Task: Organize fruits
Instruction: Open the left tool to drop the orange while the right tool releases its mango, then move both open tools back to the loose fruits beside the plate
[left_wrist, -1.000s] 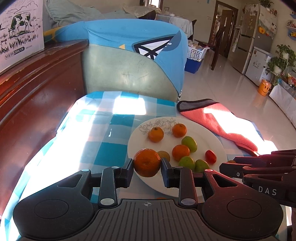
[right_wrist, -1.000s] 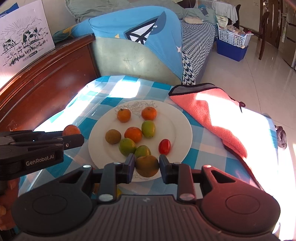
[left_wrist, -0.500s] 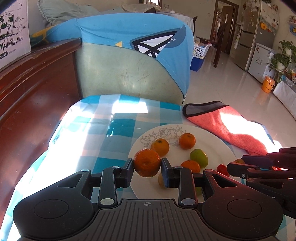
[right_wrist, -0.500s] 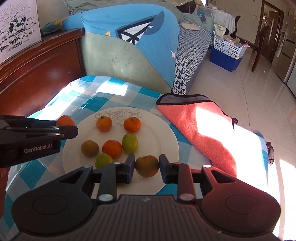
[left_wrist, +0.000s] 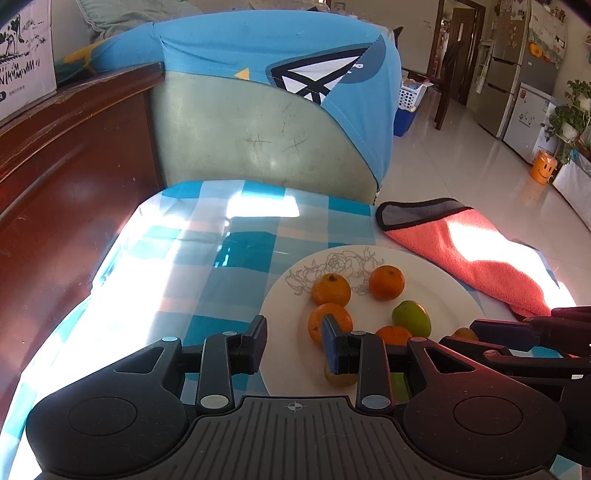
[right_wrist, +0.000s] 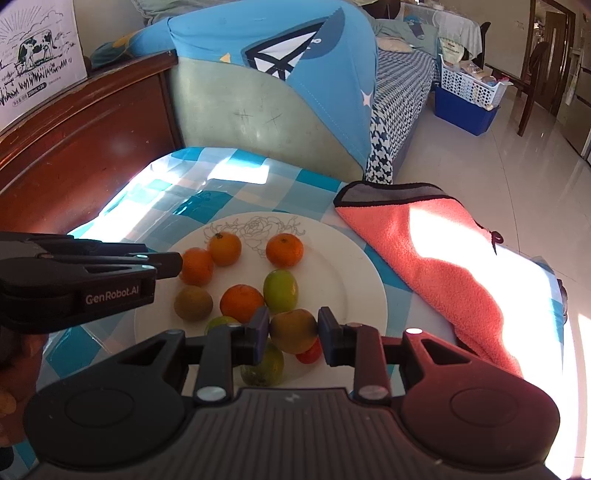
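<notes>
A white plate on the checked cloth holds several small oranges and green fruits plus a red tomato. My left gripper is open with nothing between its pads. An orange lies on the plate just past its right finger. From the right wrist view, the left gripper ends right beside that orange. My right gripper is shut on a yellow-green fruit, holding it over the plate's near side.
A pink towel lies right of the plate. A dark wooden bed frame runs along the left, and a blue-covered chair back stands behind the small table. The tablecloth left of the plate is bare.
The left gripper has let go of its orange, which now rests on the plate. Both grippers moved forward over the plate; the right one keeps its fruit.
</notes>
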